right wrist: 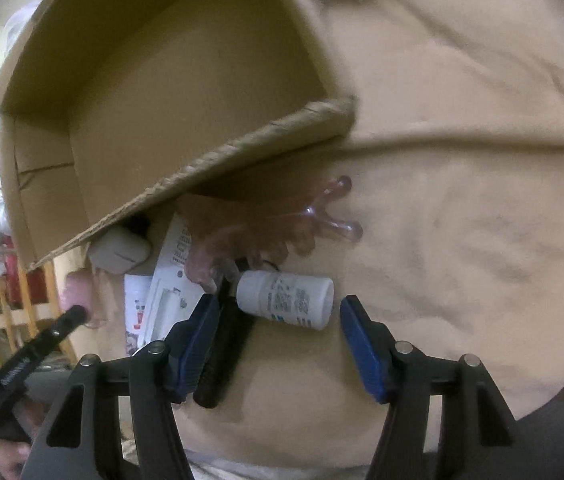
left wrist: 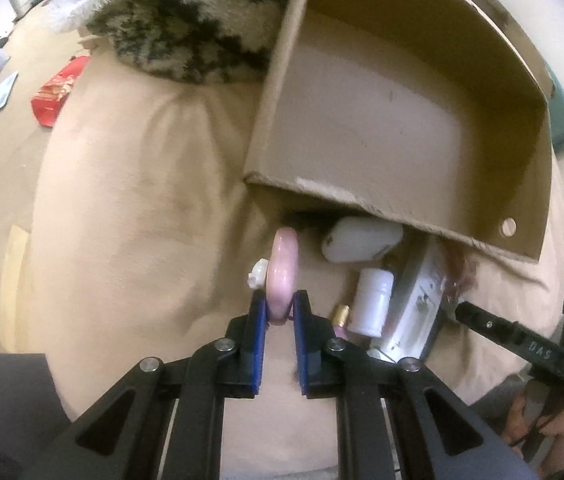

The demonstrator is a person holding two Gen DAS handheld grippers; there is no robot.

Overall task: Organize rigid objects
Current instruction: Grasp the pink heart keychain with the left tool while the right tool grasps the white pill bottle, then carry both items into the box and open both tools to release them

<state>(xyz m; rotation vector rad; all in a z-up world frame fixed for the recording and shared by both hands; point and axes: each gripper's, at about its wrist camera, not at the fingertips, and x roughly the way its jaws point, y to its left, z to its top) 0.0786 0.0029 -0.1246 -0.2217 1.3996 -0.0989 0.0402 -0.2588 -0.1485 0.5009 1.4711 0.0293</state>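
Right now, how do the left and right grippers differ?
The left gripper is shut on a pink disc, held on edge; the right gripper is open and holds nothing. The left sits clear of the white bottle; the right straddles it where it lies on its side. Both have blue pads and point toward the cardboard box.

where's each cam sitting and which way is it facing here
Left wrist: on the left gripper, looking along its fingers, shut on a pink ring, toward the cardboard box; the right gripper's finger shows at right.
Right wrist: on the right gripper, open around a white bottle lying on the beige bedding; the left gripper's finger shows at lower left.
Shared: box, white case, white carton.
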